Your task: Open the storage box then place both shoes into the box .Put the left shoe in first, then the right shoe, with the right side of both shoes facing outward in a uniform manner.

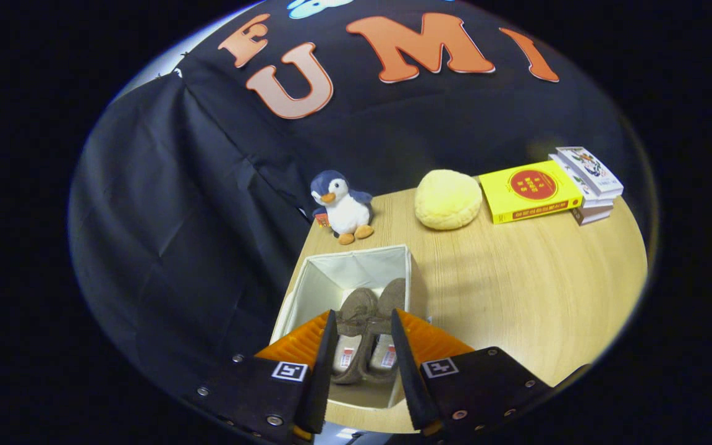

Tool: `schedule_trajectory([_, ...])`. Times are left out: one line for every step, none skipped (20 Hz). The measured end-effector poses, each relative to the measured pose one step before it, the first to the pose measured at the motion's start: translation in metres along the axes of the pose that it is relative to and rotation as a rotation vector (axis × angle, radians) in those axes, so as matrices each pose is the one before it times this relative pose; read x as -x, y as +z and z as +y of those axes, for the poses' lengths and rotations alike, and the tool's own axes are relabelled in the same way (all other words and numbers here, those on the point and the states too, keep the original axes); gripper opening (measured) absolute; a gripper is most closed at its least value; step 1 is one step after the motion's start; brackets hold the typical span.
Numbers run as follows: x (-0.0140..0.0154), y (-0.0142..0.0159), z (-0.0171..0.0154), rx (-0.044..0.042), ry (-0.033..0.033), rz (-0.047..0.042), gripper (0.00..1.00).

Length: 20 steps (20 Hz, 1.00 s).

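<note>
Gripper (362, 321): I see my fingers spread apart, holding nothing, poised above the box.
Shoes (365, 337): both brown shoes lie side by side inside the storage box (356, 262), seen between my fingers.
Table (517, 290): wooden, carrying the box.
Beyond: plush penguin (342, 207), yellow cushion (447, 199), stacked books (554, 188).

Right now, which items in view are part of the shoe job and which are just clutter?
Job:
- storage box, open
- two shoes, side by side inside the box
- claw, fingers apart above the shoes, gripping nothing

Clutter:
- penguin plush
- round yellow cushion
- yellow book
- stack of books
</note>
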State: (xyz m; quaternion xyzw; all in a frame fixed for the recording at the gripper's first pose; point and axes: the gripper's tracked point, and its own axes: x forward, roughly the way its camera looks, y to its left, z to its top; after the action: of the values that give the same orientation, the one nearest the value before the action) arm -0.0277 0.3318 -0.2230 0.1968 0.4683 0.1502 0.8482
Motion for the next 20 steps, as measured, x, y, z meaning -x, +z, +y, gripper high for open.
schedule_trajectory([0.013,0.01023,-0.00562,0.03157,0.00434,-0.0326,0.56])
schedule_trajectory([0.01187,0.00945,-0.00833,0.0259,-0.0009,-0.03707,0.6])
schedule_trajectory([0.01203,0.00804,-0.00759,0.01554,-0.00062,-0.03134,0.63])
schedule_trajectory([0.01091,0.00859,-0.00764,0.01501,0.001,-0.03344,0.67])
schedule_trajectory([0.01111,0.0105,-0.01017,0.02043,-0.00484,-0.0365,0.69])
schedule_trajectory([0.01005,0.01254,-0.00848,0.02279,-0.00109,-0.0538,0.72])
schedule_trajectory([0.01018,0.01513,-0.0102,0.02377,-0.00884,-0.05483,0.76])
schedule_trajectory([0.01069,0.01283,-0.01105,0.0132,-0.01165,-0.04186,0.82])
schedule_trajectory([0.01071,0.01069,-0.00997,0.00868,-0.00653,-0.03436,0.85])
schedule_trajectory([0.01018,0.01077,-0.01,0.00155,-0.00804,-0.02861,0.87])
schedule_trajectory([0.00843,0.01142,-0.00966,0.00373,-0.00546,-0.03105,0.88])
schedule_trajectory([0.00597,0.01356,-0.00908,0.01296,-0.00517,-0.04396,0.91])
schedule_trajectory([0.00323,0.01493,-0.01048,0.03171,0.0057,-0.05418,0.92])
schedule_trajectory([0.00273,0.00793,-0.0137,0.03258,-0.01592,-0.03086,0.92])
schedule_trajectory([0.00566,0.00592,-0.01557,0.02188,-0.01673,-0.02011,0.93])
schedule_trajectory([0.00658,0.00477,-0.00929,0.01152,-0.01299,-0.01782,0.94])
schedule_trajectory([0.00423,0.00663,-0.00955,0.01018,-0.01063,-0.01812,0.94])
schedule_trajectory([0.00439,0.00735,-0.01089,0.0077,-0.01972,-0.02005,0.94])
schedule_trajectory([0.00385,0.00725,-0.01104,0.00727,-0.01435,-0.02295,0.94])
schedule_trajectory([0.00378,0.00669,-0.00866,0.00079,-0.01393,-0.02294,0.94])
